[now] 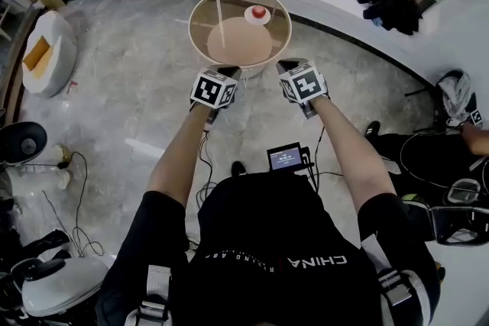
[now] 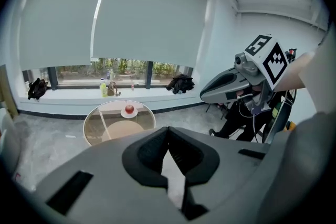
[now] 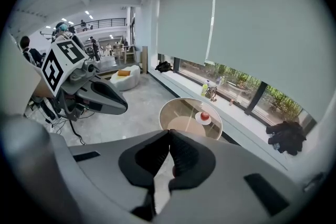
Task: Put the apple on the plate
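**Tool state.** The left tool (image 2: 168, 129) has its jaws together, with nothing between them. The right tool (image 3: 169, 132) is likewise closed and empty. In the head view both tools are held forward side by side, pointing down and ahead toward the round glass table (image 1: 194, 33).

**Position of the apple.** The apple (image 1: 259, 11) rests on a small white plate (image 1: 249, 14). The plate stands on the far half of the table, a little to the right of the table's centre. No other item is visible on the table top.

**Governing relation.**
- The apple lies straight ahead of both tools, beyond the near rim of the table. It is well apart from each tool, and neither tool touches the table.
- In the left gripper view the apple appears up and to the left of the closed jaws. In the right gripper view it appears up and to the right.
- In the head view the apple sits almost on the line of the right tool, so the right hand is judged the nearer.
- The apple is round and offers no long axis to align with.

**Assessment.** As things lie, the apple is already on the plate. Any grasp would first require the jaws to open and the tool to travel forward over the near rim.
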Motion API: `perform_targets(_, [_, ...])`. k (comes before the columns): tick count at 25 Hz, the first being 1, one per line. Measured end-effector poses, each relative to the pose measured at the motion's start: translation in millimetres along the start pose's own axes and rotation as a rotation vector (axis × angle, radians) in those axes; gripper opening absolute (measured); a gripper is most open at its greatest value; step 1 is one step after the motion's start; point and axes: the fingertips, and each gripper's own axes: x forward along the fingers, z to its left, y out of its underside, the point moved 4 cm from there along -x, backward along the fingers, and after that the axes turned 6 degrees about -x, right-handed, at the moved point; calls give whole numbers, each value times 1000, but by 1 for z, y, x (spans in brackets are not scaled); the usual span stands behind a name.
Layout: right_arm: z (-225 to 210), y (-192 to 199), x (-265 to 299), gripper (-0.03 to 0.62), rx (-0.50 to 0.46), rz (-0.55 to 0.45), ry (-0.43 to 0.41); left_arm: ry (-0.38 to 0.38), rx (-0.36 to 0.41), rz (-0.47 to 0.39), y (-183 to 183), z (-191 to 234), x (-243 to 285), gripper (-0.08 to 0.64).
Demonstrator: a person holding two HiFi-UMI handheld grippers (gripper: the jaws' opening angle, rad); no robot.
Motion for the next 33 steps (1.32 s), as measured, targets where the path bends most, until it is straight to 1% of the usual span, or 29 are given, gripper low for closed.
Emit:
perform_targets(4, [3,21,-15,30,43,-11,-11,-1,-16,8,13,-23,5,17])
perform_targets(6, [8,31,-31,29,63,-19,-12,3,-23,19,21,-42,3,17])
perform_targets(10, [-4,56,-52,29,65,-19,-13,5,-22,40,24,-80,14,17])
perform_targets(13, [-11,66,-58,29,87,-26,-29,-4,-13,54,25,-96,16,17])
perform_targets(16, [-14,70,-63,29,117,-46,-43,-29,-2,63,25,-100,14,17])
perform_targets(21, [-7,75,-66,29,110,-57,-53,-66,1,63,31,-100,5,17])
perform_targets(26, [-9,75,-69,29,117,-72,-47,-73,11,63,32,-102,4,17])
perform_targets(33, [-15,69,-64,29,126,-74,-50,-70,12,48,21,-97,8,17])
